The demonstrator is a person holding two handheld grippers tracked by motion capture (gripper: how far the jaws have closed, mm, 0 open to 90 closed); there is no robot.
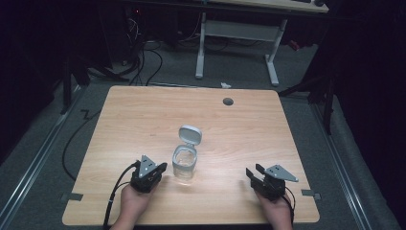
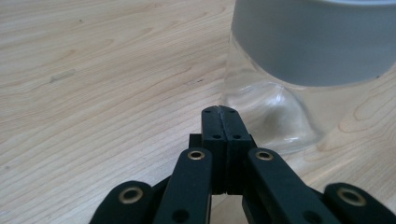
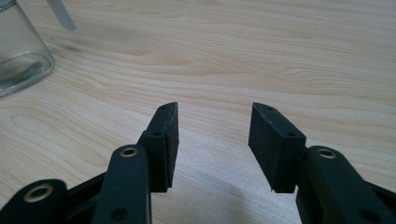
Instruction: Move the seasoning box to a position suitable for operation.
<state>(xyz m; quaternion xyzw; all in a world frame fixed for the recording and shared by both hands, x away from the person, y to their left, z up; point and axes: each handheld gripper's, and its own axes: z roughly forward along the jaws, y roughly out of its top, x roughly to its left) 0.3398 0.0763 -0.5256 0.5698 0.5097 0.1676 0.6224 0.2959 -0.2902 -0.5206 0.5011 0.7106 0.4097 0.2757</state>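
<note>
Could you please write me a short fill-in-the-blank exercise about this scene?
1. The hinged grey lid of the clear glass jar is flipped ____.
2. The left gripper has its jaws ____.
3. The right gripper has its jaws ____.
4. The jar stands nearer the ____ gripper on the light wooden table.

Missing words: open; shut; open; left

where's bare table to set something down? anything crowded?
Bare: the wooden table behind the clear jar, back to the cable hole, and between jar and right hand-held gripper. Crowded: the left hand-held gripper, shut, right beside the jar.
</note>
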